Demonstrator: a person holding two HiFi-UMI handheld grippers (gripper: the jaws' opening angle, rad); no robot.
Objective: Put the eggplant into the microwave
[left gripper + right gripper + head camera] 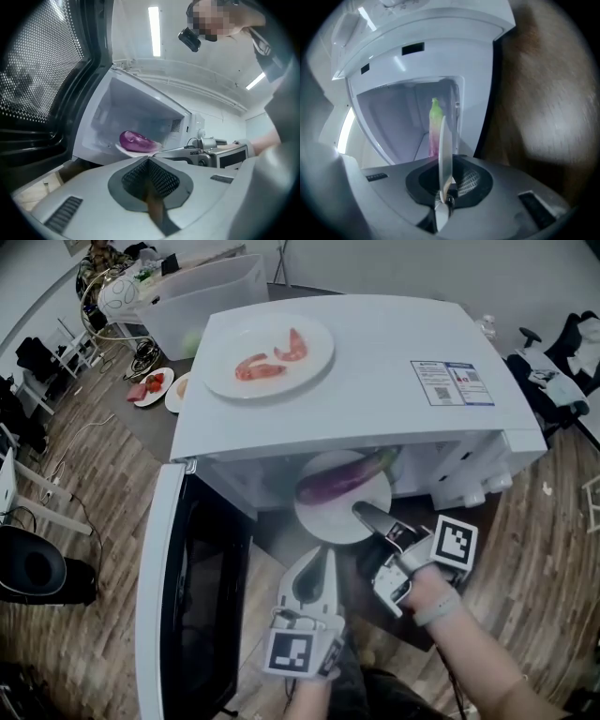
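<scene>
A purple eggplant point(345, 476) with a green stem lies on a white plate point(328, 521) at the mouth of the open white microwave point(375, 362). My right gripper point(367, 513) is shut on the plate's near rim and holds it level, half inside the cavity. In the right gripper view the plate point(443, 150) shows edge-on between the jaws, the eggplant point(435, 122) behind it. My left gripper point(317, 559) hovers below and left of the plate, shut and holding nothing. From the left gripper view the eggplant point(136, 140) sits ahead inside the cavity.
The microwave door point(183, 587) hangs wide open at the left. A second white plate point(267, 357) with red food pieces rests on the microwave's top. A clear plastic bin point(202, 301) and small dishes point(155, 387) stand behind. Wooden floor surrounds.
</scene>
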